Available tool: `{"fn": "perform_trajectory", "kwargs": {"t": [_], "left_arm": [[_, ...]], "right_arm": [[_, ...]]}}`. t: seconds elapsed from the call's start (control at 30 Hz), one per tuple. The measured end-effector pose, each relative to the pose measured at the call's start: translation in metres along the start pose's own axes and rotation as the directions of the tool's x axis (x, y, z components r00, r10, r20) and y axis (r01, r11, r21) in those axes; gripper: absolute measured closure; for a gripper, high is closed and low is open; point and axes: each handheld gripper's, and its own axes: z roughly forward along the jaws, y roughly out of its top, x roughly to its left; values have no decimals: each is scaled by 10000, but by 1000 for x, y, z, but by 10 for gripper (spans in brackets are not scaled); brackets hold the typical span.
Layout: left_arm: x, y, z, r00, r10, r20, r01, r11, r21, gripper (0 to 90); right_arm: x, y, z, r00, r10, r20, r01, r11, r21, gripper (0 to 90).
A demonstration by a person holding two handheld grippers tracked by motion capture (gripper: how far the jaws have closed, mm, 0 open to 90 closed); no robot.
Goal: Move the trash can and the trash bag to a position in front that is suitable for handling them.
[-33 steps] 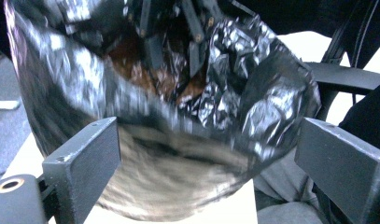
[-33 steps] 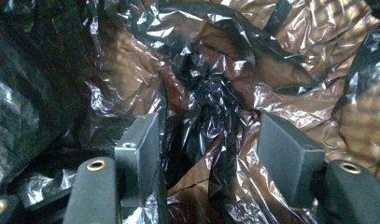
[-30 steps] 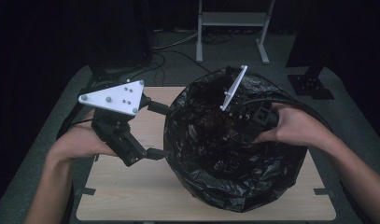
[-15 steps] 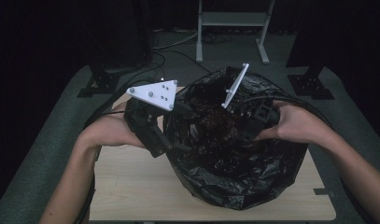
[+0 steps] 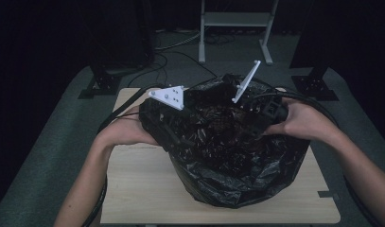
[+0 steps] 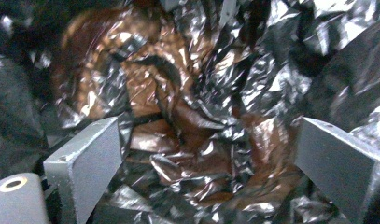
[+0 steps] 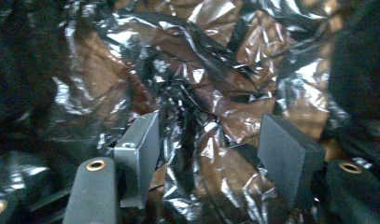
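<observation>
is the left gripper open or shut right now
Open. In the left gripper view the left gripper has its jaws set wide apart, with crumpled black plastic bag showing in the gap between them.

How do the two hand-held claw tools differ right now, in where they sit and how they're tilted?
The left gripper sits at the black bag's left edge, its grey plate lying nearly flat. The right gripper reaches in from the right, its plate standing steeply on edge. The left gripper's jaws gape wider than the right's. Both are open over crumpled plastic.
</observation>
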Motion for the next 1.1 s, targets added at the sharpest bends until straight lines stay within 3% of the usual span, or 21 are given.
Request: {"fn": "perform_trajectory", "kwargs": {"t": [0.23, 0.4, 0.43, 0.47, 0.53, 0.67, 0.87, 0.93, 1.0, 1.1], "left_arm": [[9, -17, 21, 9994, -336, 123, 333, 9991, 245, 69], [6, -20, 33, 9995, -226, 216, 221, 9995, 227, 89], [5, -20, 35, 9996, -157, 248, 149, 9994, 319, 89], [4, -20, 37, 9995, -162, 263, 151, 9992, 382, 88], [3, -19, 36, 9997, -146, 182, 140, 9994, 327, 88], [1, -13, 22, 10000, -53, 12, 54, 10000, -76, 88], [0, -7, 14, 9992, 5, -408, -6, 10000, -32, 88], [0, -10, 18, 9989, -51, -455, 58, 9999, 148, 88], [1, -15, 23, 9990, -90, -434, 104, 9994, 341, 88], [1, -20, 29, 9994, -123, -309, 132, 9995, 289, 89]], "right_arm": [[-18, -18, 20, 9996, 269, -126, -272, 9991, -313, 384], [-19, -31, 38, 9996, 167, -241, -179, 9984, -541, 378], [-17, -33, 40, 9997, -107, 214, 120, 9980, -616, 392], [-15, -34, 40, 9993, -202, 302, 222, 9976, -654, 373], [-15, -36, 38, 9999, -102, 46, 106, 9967, -807, 392], [-15, -38, 28, 9997, -237, 7, 236, 9934, -1121, 391], [-22, -30, 0, 9990, -275, 365, 351, 9733, -2268, 384], [-26, -27, -1, 9983, -210, 550, 335, 9711, -2362, 383], [-32, -26, 4, 9978, -53, 654, 196, 9752, -2206, 379], [-38, -29, 13, 9990, 106, 444, 0, 9730, -2310, 400]]}}
